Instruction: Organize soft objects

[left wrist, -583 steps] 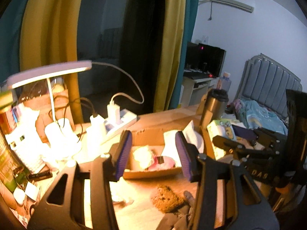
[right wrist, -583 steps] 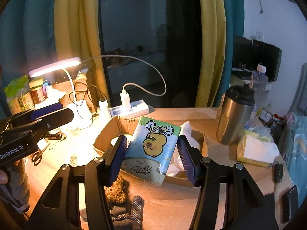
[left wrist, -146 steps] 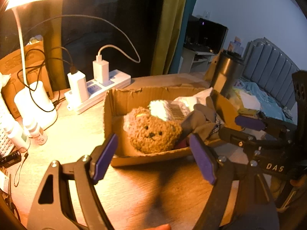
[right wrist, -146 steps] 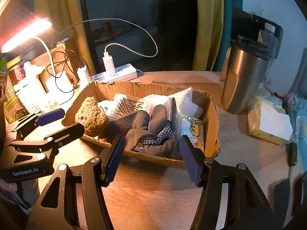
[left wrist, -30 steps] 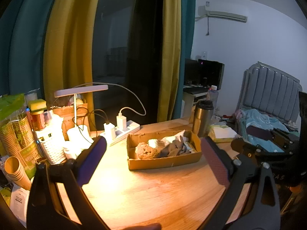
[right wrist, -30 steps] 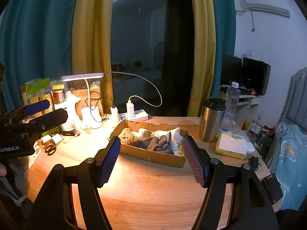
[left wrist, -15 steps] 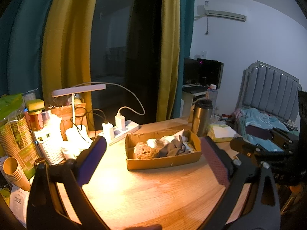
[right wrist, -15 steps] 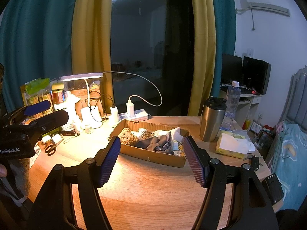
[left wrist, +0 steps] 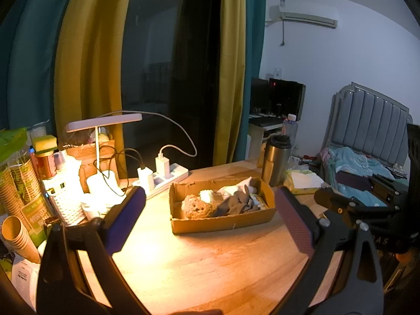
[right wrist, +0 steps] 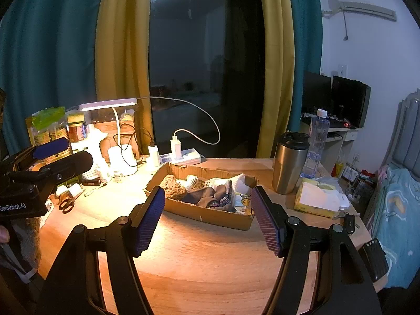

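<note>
A: Where do your claws stand?

B: Your left claw [left wrist: 210,216] is spread wide with nothing between its pads, held above the wooden tabletop [left wrist: 210,267]. Your right claw [right wrist: 207,216] is parted as well and carries nothing, hanging over the near edge of the tabletop.

A: And the soft things?

B: They all lie in the shallow cardboard box [right wrist: 210,214] at about 12 o'clock from both claws, well apart from either. In the left wrist view the brown plush bear [left wrist: 195,207] sits at the box's 9 o'clock end; the grey socks [left wrist: 235,204] lie just beside it toward 3 o'clock, and white cloth [left wrist: 231,190] is piled behind them.

A: What surrounds the box?

B: A steel tumbler [right wrist: 290,162] stands upright at 2 o'clock from it, near a yellow tissue pack [right wrist: 317,198]. A white power strip [right wrist: 181,158] lies at 11 o'clock, and the lit desk lamp [right wrist: 109,104] stands at 10 o'clock. Scissors [right wrist: 67,203] lie on the tabletop at 9 o'clock.
</note>
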`<state>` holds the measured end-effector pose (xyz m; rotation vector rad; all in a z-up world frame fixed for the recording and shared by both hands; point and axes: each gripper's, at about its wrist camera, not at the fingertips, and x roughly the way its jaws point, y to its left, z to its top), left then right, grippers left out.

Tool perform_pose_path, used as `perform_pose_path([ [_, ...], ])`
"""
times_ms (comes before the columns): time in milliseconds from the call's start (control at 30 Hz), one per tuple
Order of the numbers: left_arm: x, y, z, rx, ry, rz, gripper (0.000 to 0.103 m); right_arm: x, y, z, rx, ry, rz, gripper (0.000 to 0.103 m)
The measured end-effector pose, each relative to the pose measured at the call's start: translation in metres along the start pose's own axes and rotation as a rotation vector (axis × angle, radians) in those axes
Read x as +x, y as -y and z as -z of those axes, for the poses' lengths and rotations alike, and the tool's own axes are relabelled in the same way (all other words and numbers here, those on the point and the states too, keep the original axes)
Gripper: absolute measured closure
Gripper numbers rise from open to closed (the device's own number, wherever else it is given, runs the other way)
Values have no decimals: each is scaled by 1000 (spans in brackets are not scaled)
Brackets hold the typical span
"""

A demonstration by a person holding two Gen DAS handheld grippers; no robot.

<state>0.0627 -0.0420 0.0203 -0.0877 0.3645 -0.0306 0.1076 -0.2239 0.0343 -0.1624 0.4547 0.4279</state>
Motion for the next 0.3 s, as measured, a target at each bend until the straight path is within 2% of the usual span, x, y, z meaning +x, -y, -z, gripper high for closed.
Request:
perform_pose_path([
  [300, 10, 5, -2, 9, -12, 14, 4, 7, 4, 1, 6, -9, 1, 32],
])
